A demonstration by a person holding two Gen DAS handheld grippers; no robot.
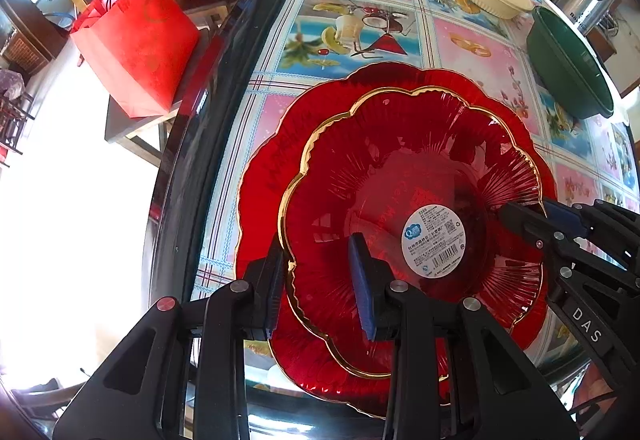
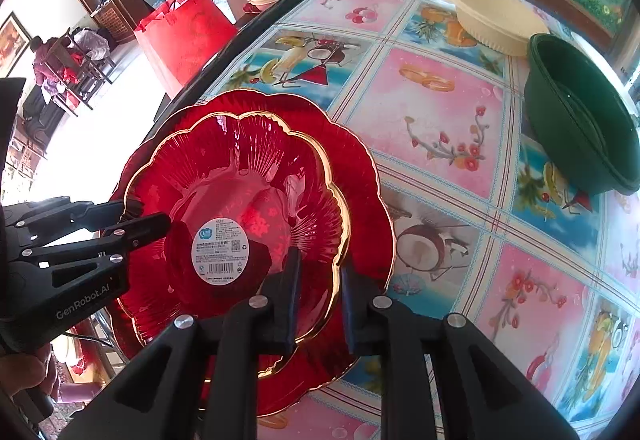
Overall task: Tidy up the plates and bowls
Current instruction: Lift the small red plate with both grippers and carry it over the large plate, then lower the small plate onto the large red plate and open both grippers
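Red gold-rimmed plate [image 1: 400,160] stacked on larger red plate [image 1: 272,168]; rim clenched by left gripper [image 1: 318,252], loosely straddled by right gripper [image 2: 320,268], jaws parted.

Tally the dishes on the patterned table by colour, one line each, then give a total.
Red plates: 2, a smaller gold-rimmed plate stacked on a larger red plate
Cream bowls: 1, the cream bowl at the far side
Green bowls: 1, the dark green bowl beside it
Total: 4
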